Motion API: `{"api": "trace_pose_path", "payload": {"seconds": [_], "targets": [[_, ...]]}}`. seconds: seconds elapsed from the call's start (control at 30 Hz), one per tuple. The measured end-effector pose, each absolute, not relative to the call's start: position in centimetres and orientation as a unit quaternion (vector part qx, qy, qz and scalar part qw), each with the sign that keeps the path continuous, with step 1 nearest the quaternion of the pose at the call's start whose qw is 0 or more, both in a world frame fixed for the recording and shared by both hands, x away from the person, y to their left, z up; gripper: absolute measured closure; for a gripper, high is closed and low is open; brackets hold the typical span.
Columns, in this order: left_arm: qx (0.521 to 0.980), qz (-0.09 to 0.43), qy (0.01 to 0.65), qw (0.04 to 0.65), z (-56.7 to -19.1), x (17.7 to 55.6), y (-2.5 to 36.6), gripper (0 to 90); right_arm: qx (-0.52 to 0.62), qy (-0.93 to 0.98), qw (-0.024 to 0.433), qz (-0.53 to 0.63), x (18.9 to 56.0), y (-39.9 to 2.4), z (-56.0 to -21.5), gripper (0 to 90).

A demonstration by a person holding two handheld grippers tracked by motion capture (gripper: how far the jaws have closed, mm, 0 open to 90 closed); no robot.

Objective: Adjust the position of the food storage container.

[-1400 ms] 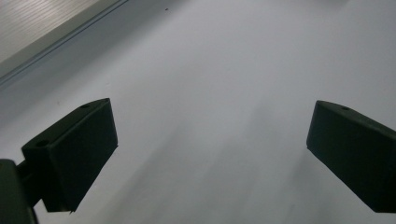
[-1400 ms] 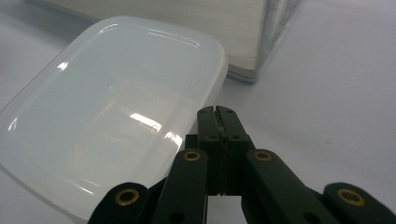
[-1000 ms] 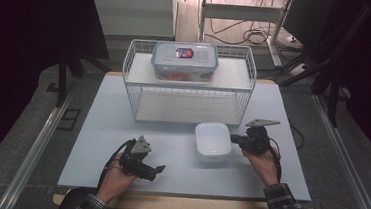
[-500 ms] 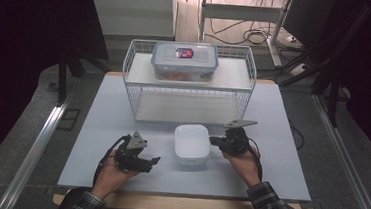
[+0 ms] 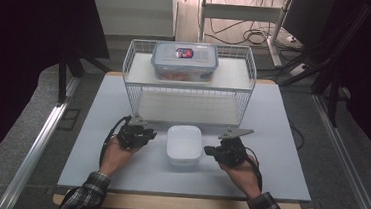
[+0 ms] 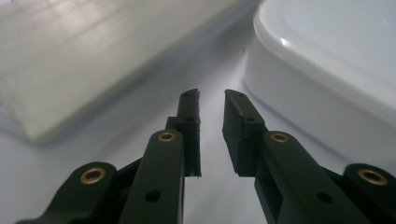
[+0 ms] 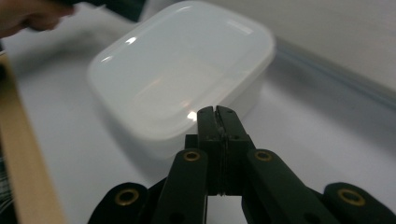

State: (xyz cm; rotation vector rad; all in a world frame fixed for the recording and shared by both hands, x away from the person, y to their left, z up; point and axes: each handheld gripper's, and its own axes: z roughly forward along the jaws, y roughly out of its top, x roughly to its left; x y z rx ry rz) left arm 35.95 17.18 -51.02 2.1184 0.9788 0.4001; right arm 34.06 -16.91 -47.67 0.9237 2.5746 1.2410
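A white lidded box (image 5: 184, 143) lies on the table's near middle, in front of the wire rack. My left gripper (image 5: 151, 134) is just left of it, jaws a little open with nothing between them; in the left gripper view the box (image 6: 327, 70) rises close at the right of the gripper (image 6: 211, 95). My right gripper (image 5: 208, 150) is at the box's right side, jaws shut. In the right gripper view this gripper (image 7: 215, 111) points at the box's (image 7: 187, 70) near wall, at or just short of it.
A white wire rack (image 5: 188, 79) stands at the table's middle back, with a clear lidded container (image 5: 184, 60) on its top shelf. The pale table (image 5: 282, 122) has free room to the left and right. Its wooden front edge (image 5: 180, 204) runs near the person's sleeves.
The white box has slid left toward the table's middle with my right gripper behind it. My left gripper has moved forward and right, close to the box's left side.
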Motion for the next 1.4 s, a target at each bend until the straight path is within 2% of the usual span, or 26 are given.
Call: {"api": "trace_pose_path", "payload": {"seconds": [0.07, 0.2, 0.23, 0.5, 0.7, 0.8, 0.93, 1.17, 1.4], "targets": [[0.825, 0.153, 0.378, 0.391, -51.3, 37.8, 16.3, 76.7, 0.299, 0.859, 0.056, 0.411, 32.9, -16.7, -47.9, 88.9], [0.829, 0.152, 0.363, 0.397, -51.5, 39.2, 15.4, 76.7, 0.286, 0.868, 0.035, 0.404, 31.9, -16.0, -48.5, 88.8], [0.833, 0.150, 0.340, 0.410, -51.7, 39.9, 14.9, 76.1, 0.277, 0.874, 0.029, 0.398, 31.7, -15.4, -49.0, 88.4], [0.841, 0.134, 0.320, 0.416, -52.0, 39.6, 13.8, 79.0, 0.268, 0.884, 0.014, 0.382, 32.1, -14.0, -50.3, 88.2], [0.851, 0.114, 0.298, 0.418, -51.5, 38.7, 13.7, 78.8, 0.274, 0.885, 0.035, 0.376, 32.2, -15.0, -50.1, 88.1], [0.851, 0.144, 0.315, 0.394, -51.4, 38.9, 13.3, 77.0, 0.295, 0.878, 0.044, 0.375, 32.8, -16.4, -49.9, 88.0], [0.838, 0.156, 0.339, 0.398, -51.6, 40.0, 13.4, 75.1, 0.308, 0.873, 0.047, 0.375, 33.2, -17.1, -50.0, 87.9], [0.830, 0.119, 0.342, 0.424, -52.1, 41.3, 13.2, 72.0, 0.328, 0.866, 0.062, 0.374, 34.1, -17.6, -50.0, 87.4], [0.838, 0.115, 0.338, 0.412, -52.0, 40.8, 13.2, 73.5, 0.335, 0.862, 0.053, 0.377, 34.3, -17.9, -50.0, 86.6]]}}
